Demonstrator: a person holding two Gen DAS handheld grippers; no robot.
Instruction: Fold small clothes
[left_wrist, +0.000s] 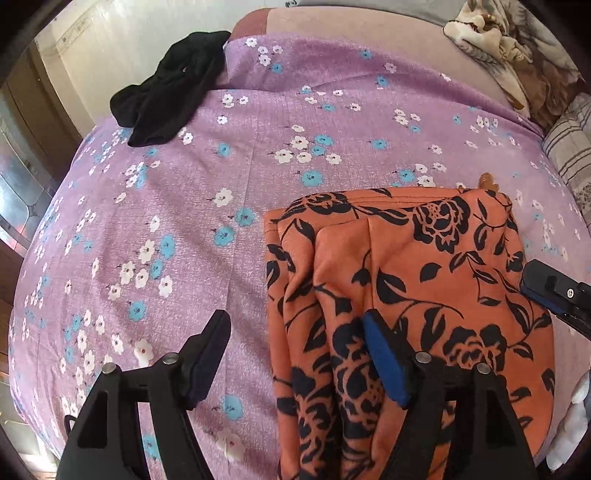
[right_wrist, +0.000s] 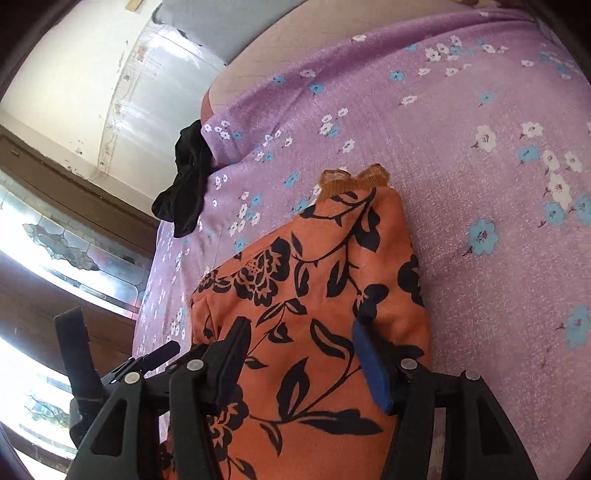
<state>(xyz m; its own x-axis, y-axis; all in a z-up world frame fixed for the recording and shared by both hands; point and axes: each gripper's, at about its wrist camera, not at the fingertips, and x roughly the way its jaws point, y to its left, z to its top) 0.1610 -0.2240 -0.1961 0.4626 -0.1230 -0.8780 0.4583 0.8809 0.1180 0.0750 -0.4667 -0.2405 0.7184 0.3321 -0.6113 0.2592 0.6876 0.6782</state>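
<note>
A: Orange floral garment (left_wrist: 424, 280) lies in the lower right of the left wrist view, on the purple flowered bedsheet (left_wrist: 184, 221). Nearest to us, our left gripper (left_wrist: 295, 354) has its jaws released, with nothing pressed; the blue pad hangs over the cloth.

B: In the right wrist view our right gripper (right_wrist: 299, 354) stands with jaws apart above the same garment, and we see no cloth pinched.

A: We judge the fabric soft, light and limp, so it will sag and slide. We should take it at a hemmed edge or corner, through all layers.

B: Further away, at the upper left, a black garment (left_wrist: 170, 88) waits on the edge of the sheet.
</note>
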